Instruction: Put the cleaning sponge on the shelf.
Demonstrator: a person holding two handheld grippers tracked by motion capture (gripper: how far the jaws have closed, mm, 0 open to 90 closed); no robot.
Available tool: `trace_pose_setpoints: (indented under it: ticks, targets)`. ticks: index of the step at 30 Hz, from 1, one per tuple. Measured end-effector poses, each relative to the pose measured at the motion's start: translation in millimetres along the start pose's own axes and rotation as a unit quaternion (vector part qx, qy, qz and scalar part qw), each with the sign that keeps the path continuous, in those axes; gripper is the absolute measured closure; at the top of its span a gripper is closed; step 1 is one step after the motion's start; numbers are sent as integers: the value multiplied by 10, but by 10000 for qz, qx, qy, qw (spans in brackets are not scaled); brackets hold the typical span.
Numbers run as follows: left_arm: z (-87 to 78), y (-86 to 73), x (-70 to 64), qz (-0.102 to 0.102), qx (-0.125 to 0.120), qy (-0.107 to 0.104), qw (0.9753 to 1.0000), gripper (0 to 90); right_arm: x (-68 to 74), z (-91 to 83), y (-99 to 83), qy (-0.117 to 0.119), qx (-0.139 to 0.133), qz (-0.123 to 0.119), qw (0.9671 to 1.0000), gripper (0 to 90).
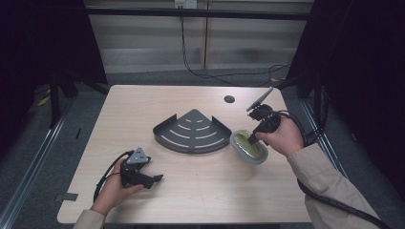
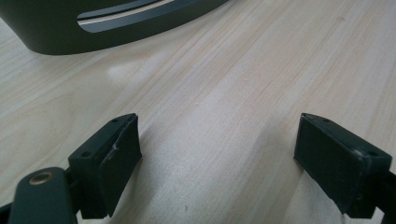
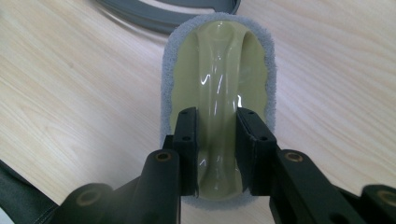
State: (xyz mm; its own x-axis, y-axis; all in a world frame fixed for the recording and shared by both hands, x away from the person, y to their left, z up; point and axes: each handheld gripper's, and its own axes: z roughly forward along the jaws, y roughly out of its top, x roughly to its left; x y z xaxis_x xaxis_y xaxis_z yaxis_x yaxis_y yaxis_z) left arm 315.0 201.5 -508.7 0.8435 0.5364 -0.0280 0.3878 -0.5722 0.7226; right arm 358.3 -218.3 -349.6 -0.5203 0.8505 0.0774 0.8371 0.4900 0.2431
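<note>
A dark grey quarter-round corner shelf [image 1: 191, 131] lies flat in the middle of the table. Just right of it lies an oval scrubber [image 1: 248, 145] with a grey pad and an olive-green handle. My right gripper [image 1: 255, 136] comes down on it from the right. In the right gripper view the jaws [image 3: 217, 123] press both sides of the scrubber's raised handle ridge [image 3: 219, 60], with the shelf's rim [image 3: 154, 14] just beyond. My left gripper [image 1: 155, 180] rests low near the front left, open, with bare wood between its jaws [image 2: 217, 140]. The shelf's curved wall [image 2: 93, 28] lies ahead of it.
A round cable hole [image 1: 229, 99] sits in the tabletop at the back right. Black cables [image 1: 215, 76] trail over the floor behind the table. Dark frame posts stand at both sides. Bare wood stretches between the left gripper and the shelf.
</note>
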Motion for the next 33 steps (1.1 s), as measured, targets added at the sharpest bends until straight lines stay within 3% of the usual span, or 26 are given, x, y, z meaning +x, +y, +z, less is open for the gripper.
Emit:
trace_pose_setpoints:
  ticks: [17,33]
  targets:
    - [0,0,0,0,3,-4,10000,138,0,-154,300,63,-155,36,9999,713]
    - [0,1,0,9,7,-11,10000,138,74,-139,628,50,-172,-5,9998,713]
